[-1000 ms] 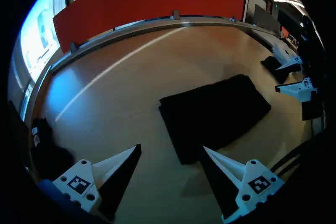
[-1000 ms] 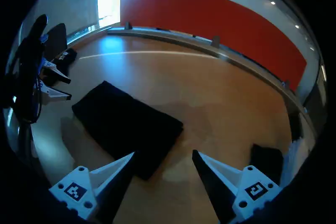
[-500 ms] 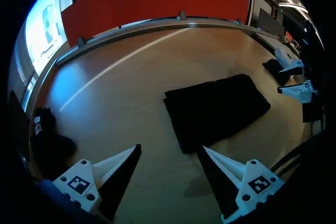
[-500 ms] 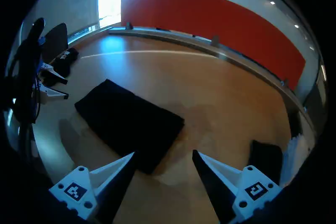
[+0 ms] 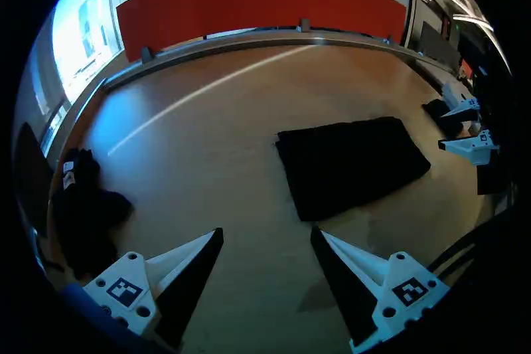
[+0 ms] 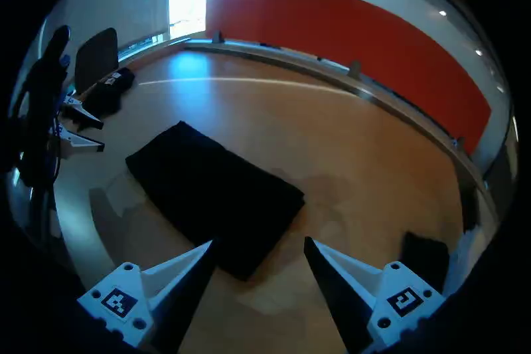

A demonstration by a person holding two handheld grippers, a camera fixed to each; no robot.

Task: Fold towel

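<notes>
The towel [image 5: 352, 167] lies flat on the wooden table [image 5: 199, 155], a black folded rectangle with nothing on it; from the left gripper [image 5: 266, 230] it sits at about one o'clock, its near corner just past the tip of that gripper's right-hand finger. The left gripper's fingers are spread wide and hold nothing; each white finger base carries a black-and-white square marker [image 5: 125, 291], a pattern and not lettering. The right gripper [image 6: 259, 241] is spread just as wide and is also empty, with the same kind of marker on each finger; in the right gripper view the towel is at eleven o'clock, its near corner beside the left-hand finger tip. A long red panel [image 5: 265, 2] stands along the far edge of the table at twelve o'clock. A dark bundle [image 5: 86, 214] rests on the table at nine o'clock in the left gripper view; small white tags on it are too small to read.
</notes>
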